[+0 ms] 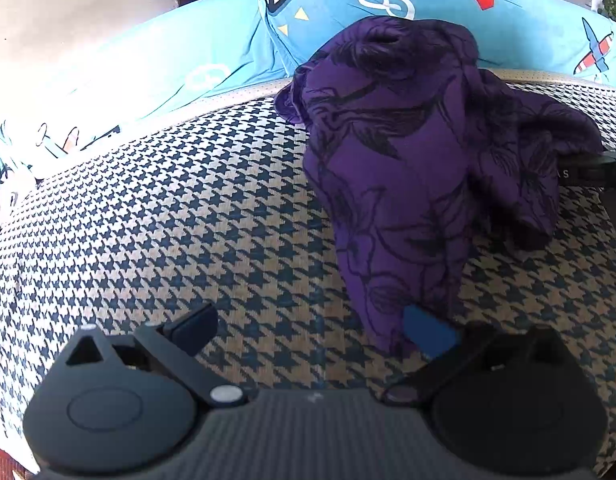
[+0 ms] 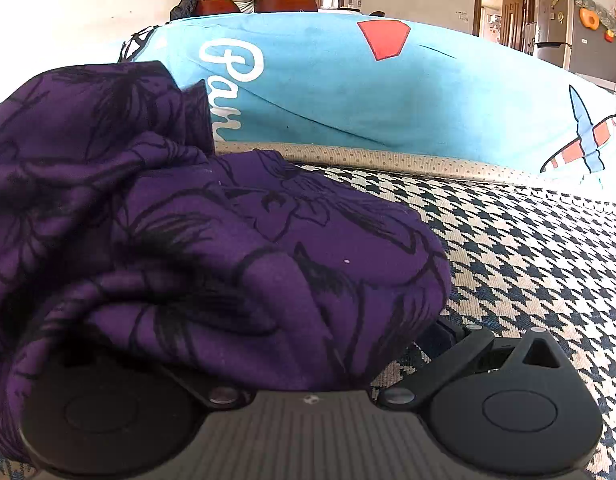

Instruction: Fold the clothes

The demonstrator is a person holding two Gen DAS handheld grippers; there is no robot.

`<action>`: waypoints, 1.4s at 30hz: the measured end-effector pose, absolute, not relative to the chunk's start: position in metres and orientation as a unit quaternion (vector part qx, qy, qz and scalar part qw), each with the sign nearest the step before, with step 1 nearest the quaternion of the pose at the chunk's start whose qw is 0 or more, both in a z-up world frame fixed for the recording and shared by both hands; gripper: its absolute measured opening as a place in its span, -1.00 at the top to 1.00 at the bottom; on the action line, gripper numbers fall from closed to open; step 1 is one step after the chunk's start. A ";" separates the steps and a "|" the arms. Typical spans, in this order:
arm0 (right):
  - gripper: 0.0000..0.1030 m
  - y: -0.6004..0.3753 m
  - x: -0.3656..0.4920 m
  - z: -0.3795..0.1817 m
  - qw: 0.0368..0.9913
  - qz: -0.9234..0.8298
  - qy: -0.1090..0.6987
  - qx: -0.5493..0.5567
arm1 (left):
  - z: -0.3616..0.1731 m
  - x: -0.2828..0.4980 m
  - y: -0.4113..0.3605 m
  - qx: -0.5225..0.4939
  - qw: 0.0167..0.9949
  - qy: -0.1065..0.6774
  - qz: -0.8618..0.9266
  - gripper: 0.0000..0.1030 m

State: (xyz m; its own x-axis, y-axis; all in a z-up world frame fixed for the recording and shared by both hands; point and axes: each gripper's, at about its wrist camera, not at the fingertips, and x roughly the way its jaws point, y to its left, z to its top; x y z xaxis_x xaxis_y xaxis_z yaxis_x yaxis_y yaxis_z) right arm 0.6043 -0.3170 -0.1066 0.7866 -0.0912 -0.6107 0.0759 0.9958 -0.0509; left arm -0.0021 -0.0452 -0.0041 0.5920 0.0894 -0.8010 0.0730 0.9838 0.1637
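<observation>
Left gripper low, jaws spread wide, right gripper jaws hidden

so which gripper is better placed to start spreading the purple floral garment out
Left. The left gripper is open with the crumpled purple floral garment beside its finger. The garment drapes over the right gripper, hiding its fingertips.

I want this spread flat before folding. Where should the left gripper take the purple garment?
Probably the narrow end of the purple floral garment that trails down beside the open left gripper, approached from the near side, low over the houndstooth cover. It is the thinnest, closest part; the rest is bunched.
</observation>
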 end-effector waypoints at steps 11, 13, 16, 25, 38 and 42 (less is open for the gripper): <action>-1.00 -0.316 0.612 -0.109 0.945 -0.043 0.324 -0.012 | -0.006 0.028 -0.089 0.084 0.887 0.453 0.024 -1.00; -1.00 -0.317 0.613 -0.110 0.945 -0.043 0.324 -0.012 | -0.007 0.035 -0.101 0.083 0.887 0.454 0.027 -1.00; -1.00 -0.318 0.616 -0.110 0.945 -0.043 0.323 -0.012 | -0.014 0.044 -0.110 0.084 0.885 0.456 0.030 -1.00; -1.00 -0.318 0.617 -0.107 0.942 -0.046 0.333 -0.010 | -0.065 0.092 -0.130 0.089 0.883 0.460 0.036 -1.00; -1.00 -0.306 0.597 -0.097 0.911 -0.088 0.403 0.014 | -0.076 0.105 -0.137 0.080 0.880 0.465 0.053 -1.00; -1.00 -0.306 0.592 -0.095 0.898 -0.091 0.430 0.018 | -0.079 0.109 -0.141 0.078 0.880 0.465 0.055 -1.00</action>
State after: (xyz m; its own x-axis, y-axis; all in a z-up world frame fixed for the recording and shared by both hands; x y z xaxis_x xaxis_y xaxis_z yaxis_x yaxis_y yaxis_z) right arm 0.5916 -0.3059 -0.0952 0.6130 -0.1475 -0.7762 0.1785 0.9829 -0.0458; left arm 0.1090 -0.1409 -0.0789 0.5608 0.1684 -0.8107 -0.0237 0.9820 0.1876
